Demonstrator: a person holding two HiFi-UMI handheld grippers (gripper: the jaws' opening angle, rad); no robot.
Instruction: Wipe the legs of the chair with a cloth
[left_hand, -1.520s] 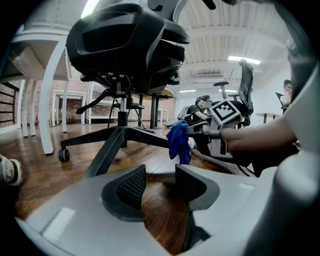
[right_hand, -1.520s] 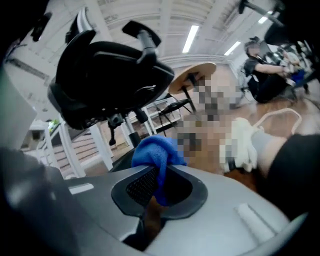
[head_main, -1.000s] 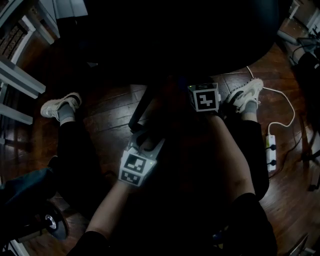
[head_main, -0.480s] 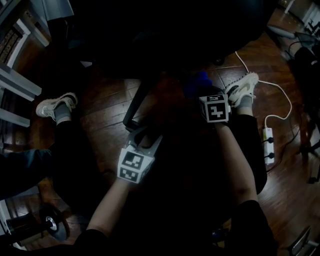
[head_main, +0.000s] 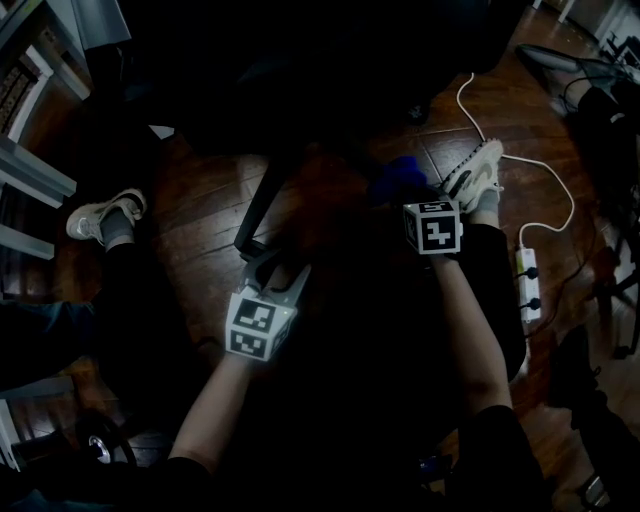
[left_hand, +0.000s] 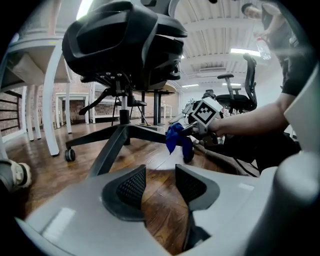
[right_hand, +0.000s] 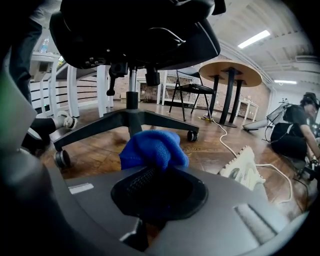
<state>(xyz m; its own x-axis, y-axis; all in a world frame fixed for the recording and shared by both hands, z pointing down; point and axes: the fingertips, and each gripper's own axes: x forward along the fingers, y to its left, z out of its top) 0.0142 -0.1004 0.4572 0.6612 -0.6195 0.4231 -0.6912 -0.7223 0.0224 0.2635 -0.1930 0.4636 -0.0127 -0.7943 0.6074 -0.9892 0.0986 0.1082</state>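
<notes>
A black office chair (left_hand: 125, 45) stands over me on a star base (right_hand: 131, 119) with casters. One chair leg (head_main: 260, 205) runs down the dark floor to end just ahead of my left gripper (head_main: 277, 272). That left gripper (left_hand: 161, 186) is open, with only floorboards between its pads, and the leg (left_hand: 107, 150) passes its left jaw. My right gripper (head_main: 415, 200) is shut on a bunched blue cloth (head_main: 398, 178). The cloth (right_hand: 152, 147) hangs in front of the base, apart from the legs. The left gripper view shows the cloth (left_hand: 175, 137) beside the right gripper's marker cube (left_hand: 206, 111).
The person's shoes (head_main: 100, 218) (head_main: 478, 175) flank the chair base. A white cable (head_main: 540, 170) runs to a power strip (head_main: 525, 290) at the right. A round table (right_hand: 230, 75), a black frame chair (right_hand: 192, 90) and a seated person (right_hand: 295, 130) lie beyond. White desk legs (left_hand: 50, 100) stand left.
My right gripper has drawn back toward the person and a little lower, bringing the blue cloth out of the chair's shadow. The left gripper has stayed by the leg's end.
</notes>
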